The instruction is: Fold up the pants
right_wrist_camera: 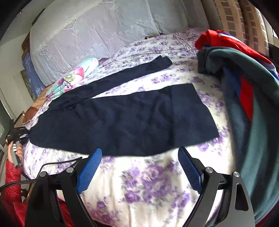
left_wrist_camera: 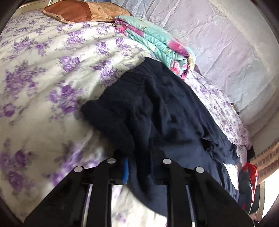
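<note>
Dark navy pants [right_wrist_camera: 130, 122] lie spread across the purple-flowered bedsheet [right_wrist_camera: 148, 183], with both legs stretching toward the right in the right wrist view. My left gripper [left_wrist_camera: 139, 167] is shut on the pants' [left_wrist_camera: 157, 108] waist end, and cloth is bunched between its blue pads [left_wrist_camera: 125, 170]. The right wrist view shows this same gripper [right_wrist_camera: 17, 132] at the far left edge of the bed, held by a hand [right_wrist_camera: 15, 153]. My right gripper [right_wrist_camera: 139, 150] hovers open just in front of the nearer leg's edge, with nothing between its blue pads [right_wrist_camera: 90, 167].
A folded floral quilt [left_wrist_camera: 157, 40] and a brown pillow [left_wrist_camera: 78, 12] lie beyond the pants. A heap of teal and red clothes [right_wrist_camera: 252, 104] fills the bed's right side. The lace-covered headboard [right_wrist_camera: 95, 35] stands behind. A black cable [right_wrist_camera: 57, 163] trails at the left edge.
</note>
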Motion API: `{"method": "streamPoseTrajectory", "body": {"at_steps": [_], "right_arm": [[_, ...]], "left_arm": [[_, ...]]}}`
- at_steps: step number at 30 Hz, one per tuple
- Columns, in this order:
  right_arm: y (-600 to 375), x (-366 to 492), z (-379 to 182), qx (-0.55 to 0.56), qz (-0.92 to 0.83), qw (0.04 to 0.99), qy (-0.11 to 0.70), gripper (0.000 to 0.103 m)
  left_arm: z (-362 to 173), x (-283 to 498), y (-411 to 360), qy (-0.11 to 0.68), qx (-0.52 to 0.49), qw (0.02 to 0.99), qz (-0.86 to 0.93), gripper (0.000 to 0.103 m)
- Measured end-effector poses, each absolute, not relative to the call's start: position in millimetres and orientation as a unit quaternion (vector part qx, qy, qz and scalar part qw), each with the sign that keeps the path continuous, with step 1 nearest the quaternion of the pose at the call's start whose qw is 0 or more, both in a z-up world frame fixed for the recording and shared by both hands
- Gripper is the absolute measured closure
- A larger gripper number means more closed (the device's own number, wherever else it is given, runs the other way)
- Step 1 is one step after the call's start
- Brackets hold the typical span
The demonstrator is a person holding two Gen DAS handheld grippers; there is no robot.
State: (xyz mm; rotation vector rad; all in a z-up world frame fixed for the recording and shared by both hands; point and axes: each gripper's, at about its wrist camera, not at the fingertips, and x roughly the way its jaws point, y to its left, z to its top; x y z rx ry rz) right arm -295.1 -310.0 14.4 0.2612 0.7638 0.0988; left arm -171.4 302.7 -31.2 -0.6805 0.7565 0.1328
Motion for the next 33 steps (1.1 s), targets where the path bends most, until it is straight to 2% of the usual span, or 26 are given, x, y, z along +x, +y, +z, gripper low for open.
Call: {"method": "streamPoseTrajectory", "body": {"at_steps": [4, 6, 9, 11, 13, 15, 17, 22, 25, 28, 29, 31, 33], "right_arm": [[-317, -295, 14, 0.140, 0.034, 0.922, 0.360, 0.013], [-317, -293, 21, 0.132, 0.027, 0.932, 0.337, 0.013], [-306, -277, 30, 0.092, 0.022, 0.940, 0.329, 0.013], [-295, -257, 15, 0.038, 0.018, 0.924, 0.380, 0.011], [-280, -246, -7, -0.040, 0.009, 0.909, 0.414, 0.007], [-268, -246, -1, -0.073, -0.001, 0.910, 0.409, 0.007], [-260, -243, 23, -0.050, 0.026, 0.923, 0.381, 0.007], [-182, -196, 67, -0.073, 0.119, 0.940, 0.311, 0.007], [-124, -157, 49, -0.109, 0.157, 0.920, 0.341, 0.007], [-80, -128, -9, -0.190, 0.180, 0.864, 0.429, 0.005], [-85, -128, -6, -0.168, 0.181, 0.877, 0.412, 0.004], [-95, -118, 7, -0.131, 0.187, 0.869, 0.439, 0.004], [-100, -116, 33, -0.101, 0.189, 0.892, 0.398, 0.004]], "left_arm": [[-20, -203, 304, 0.357, -0.311, 0.879, 0.052, 0.088], [-26, -202, 305, 0.379, -0.297, 0.874, 0.061, 0.084], [-30, -197, 303, 0.402, -0.262, 0.872, 0.098, 0.063], [-18, -205, 292, 0.390, -0.199, 0.889, 0.135, 0.039], [-2, -221, 281, 0.359, -0.119, 0.906, 0.190, 0.022], [14, -235, 274, 0.326, -0.072, 0.915, 0.227, 0.021], [25, -236, 268, 0.318, -0.070, 0.922, 0.208, 0.019], [33, -188, 215, 0.315, -0.041, 0.940, 0.122, 0.010], [6, -146, 181, 0.351, 0.023, 0.929, 0.112, 0.009], [-43, -108, 179, 0.444, 0.033, 0.890, 0.102, 0.007], [-39, -109, 185, 0.445, 0.005, 0.891, 0.093, 0.007], [-21, -112, 195, 0.432, -0.031, 0.897, 0.086, 0.007], [-3, -114, 202, 0.406, -0.054, 0.908, 0.089, 0.007]]}}
